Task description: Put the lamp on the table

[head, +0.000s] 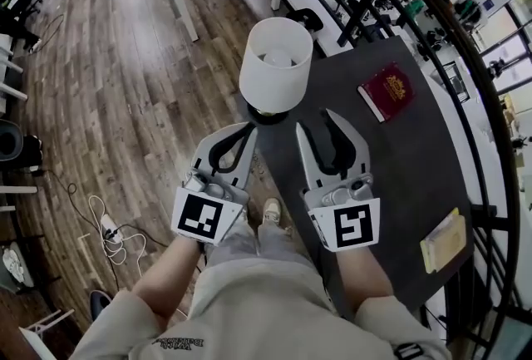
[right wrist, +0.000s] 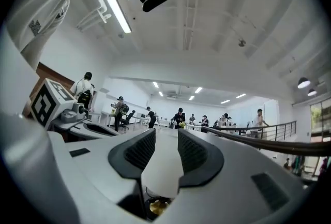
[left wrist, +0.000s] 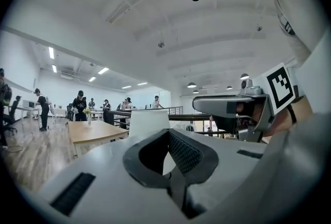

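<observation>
Lamp (head: 275, 61) near red booklet (head: 386, 91), lettering illegible

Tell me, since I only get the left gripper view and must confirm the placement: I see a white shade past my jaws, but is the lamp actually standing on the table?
Observer: Yes. In the head view the lamp stands upright, with its base at the left corner of the dark table, close to the edge.
Operator: Is the right gripper holding it?
Observer: No. Its jaws stand apart and clear of the lamp.
Operator: Anything else on that table?
Observer: A red booklet lies flat to the lamp's right, apart from it.
</observation>
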The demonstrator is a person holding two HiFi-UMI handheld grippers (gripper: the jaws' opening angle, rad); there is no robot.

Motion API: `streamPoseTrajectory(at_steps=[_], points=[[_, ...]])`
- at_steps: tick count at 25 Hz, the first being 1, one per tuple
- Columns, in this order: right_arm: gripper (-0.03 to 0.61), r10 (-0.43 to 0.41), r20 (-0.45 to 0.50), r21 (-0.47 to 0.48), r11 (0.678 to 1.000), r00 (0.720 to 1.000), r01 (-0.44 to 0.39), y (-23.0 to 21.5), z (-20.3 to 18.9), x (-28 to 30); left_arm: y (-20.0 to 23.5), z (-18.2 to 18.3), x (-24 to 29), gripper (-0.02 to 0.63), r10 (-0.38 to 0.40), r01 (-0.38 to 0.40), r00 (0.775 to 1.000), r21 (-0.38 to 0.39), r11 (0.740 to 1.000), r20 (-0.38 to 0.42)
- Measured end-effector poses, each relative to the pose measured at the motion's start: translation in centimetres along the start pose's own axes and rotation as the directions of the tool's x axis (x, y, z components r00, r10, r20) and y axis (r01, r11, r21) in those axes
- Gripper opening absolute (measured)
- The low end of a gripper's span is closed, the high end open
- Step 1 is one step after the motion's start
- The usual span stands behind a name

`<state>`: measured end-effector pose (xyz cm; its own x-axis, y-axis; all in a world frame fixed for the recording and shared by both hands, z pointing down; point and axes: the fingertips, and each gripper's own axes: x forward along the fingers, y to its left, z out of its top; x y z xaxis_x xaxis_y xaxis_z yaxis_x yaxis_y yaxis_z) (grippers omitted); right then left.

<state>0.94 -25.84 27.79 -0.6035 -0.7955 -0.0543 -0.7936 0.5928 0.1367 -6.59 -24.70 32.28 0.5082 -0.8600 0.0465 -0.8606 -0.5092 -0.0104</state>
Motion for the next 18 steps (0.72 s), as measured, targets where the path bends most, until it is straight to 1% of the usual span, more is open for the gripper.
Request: streamPoseTrajectory(at_steps=[3, 5, 11, 13, 15, 16, 18], points=[[0.115, -0.019, 0.010, -0.031, 0.999, 1.000, 0.019, 0.7, 1.6, -0.8, -0.2, 1.9, -0.9, 0.005, -0.004, 0.004, 1.000, -0.003, 1.000, 0.019], [0.078, -0.032, 0.018, -0.022, 0.999, 0.999, 0.032, 1.1, 2.1, -1.3, -0.3, 2.9, -1.6, 0.005, -0.006, 0.006, 1.000, -0.006, 1.000, 0.030], [0.037, -0.042, 0.027, 0.048, 0.998, 0.999, 0.041, 1.6, 2.4, -1.9, -0.7, 3.7, -2.9, 0.005, -0.024, 0.023, 0.999, 0.044, 0.999, 0.029], [0.023, -0.047, 0.005, 0.096, 0.994, 0.999, 0.047, 1.4, 1.9, -2.2, -1.0, 3.6, -3.1, 0.005, -0.033, 0.032, 0.999, 0.054, 0.998, 0.028], [0.003, -0.028, -0.025, 0.134, 0.991, 0.999, 0.031, 1.9, 1.0, -2.2, -1.3, 3.3, -3.4, 0.005, -0.038, 0.036, 0.999, 0.071, 0.997, 0.022], [0.003, -0.018, -0.036, 0.125, 0.992, 0.999, 0.022, 2.3, 0.7, -2.1, -1.3, 3.2, -3.6, 0.005, -0.039, 0.038, 0.999, 0.079, 0.996, 0.018], [0.002, -0.011, -0.046, 0.071, 0.997, 0.999, 0.014, 3.3, 0.7, -2.0, -1.4, 3.0, -3.9, 0.005, -0.042, 0.041, 0.999, 0.081, 0.996, 0.012]])
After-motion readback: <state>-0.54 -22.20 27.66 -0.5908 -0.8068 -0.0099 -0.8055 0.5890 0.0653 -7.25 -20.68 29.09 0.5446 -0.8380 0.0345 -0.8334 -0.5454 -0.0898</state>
